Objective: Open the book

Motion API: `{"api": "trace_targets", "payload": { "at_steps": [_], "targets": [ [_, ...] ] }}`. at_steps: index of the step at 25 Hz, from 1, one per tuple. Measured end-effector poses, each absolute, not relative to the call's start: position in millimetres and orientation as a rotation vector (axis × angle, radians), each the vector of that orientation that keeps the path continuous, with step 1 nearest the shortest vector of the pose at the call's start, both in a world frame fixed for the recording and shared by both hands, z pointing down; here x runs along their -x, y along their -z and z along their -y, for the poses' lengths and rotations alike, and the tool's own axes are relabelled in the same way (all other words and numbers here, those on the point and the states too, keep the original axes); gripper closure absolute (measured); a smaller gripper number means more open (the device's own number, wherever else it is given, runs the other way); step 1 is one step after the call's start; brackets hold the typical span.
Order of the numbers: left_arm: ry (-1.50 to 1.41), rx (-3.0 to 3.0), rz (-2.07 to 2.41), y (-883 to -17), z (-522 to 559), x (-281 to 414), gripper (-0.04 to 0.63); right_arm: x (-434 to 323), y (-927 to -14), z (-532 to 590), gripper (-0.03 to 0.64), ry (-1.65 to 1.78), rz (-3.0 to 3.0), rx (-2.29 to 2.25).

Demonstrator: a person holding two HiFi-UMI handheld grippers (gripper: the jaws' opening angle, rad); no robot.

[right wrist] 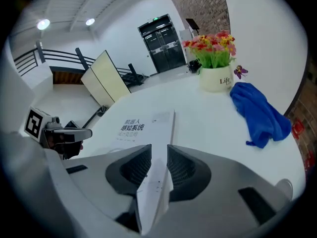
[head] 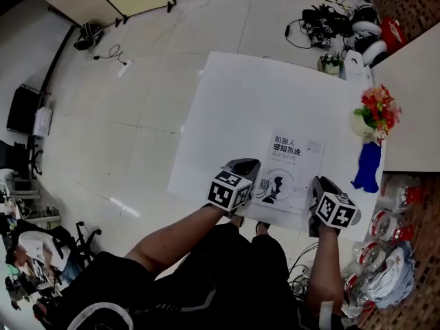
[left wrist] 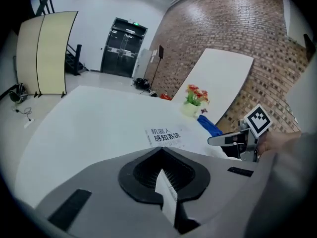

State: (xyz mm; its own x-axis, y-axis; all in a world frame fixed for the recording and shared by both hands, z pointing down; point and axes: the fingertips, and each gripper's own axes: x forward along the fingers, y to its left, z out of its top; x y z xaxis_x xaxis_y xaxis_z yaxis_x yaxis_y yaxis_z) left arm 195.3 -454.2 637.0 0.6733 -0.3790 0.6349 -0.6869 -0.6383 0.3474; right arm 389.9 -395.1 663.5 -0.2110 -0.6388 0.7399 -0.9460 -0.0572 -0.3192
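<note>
The book (head: 289, 167), white with dark print on its cover, lies flat near the front edge of the white table (head: 240, 95). My left gripper (head: 246, 172) is at its near left corner. In the left gripper view its jaws (left wrist: 161, 150) meet at the tips, with a thin white sheet (left wrist: 166, 192) of the book caught between them. My right gripper (head: 320, 188) is at the near right corner. In the right gripper view it (right wrist: 158, 155) clamps the book's edge (right wrist: 154, 192), and the rest of the book (right wrist: 143, 128) stretches ahead.
A pot of red and yellow flowers (head: 375, 115) stands at the table's right edge, with a blue cloth (head: 366, 167) just in front of it. Bags and clutter (head: 385, 253) lie on the floor to the right. Cables and gear (head: 330, 23) lie beyond the table.
</note>
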Motion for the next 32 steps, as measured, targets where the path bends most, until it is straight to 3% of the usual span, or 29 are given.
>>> {"api": "trace_targets", "payload": {
  "at_steps": [12,32],
  "targets": [
    [-0.822,-2.240,0.766,-679.5,444.8,-203.0,0.592,-386.1,-698.8,389.1,0.557,-1.318,1.803,-1.639],
    [-0.839,-2.253,0.753,-678.6,427.9,-203.5,0.592,-391.3,-696.1,389.0,0.580,-1.331,1.707,-1.683]
  ]
}}
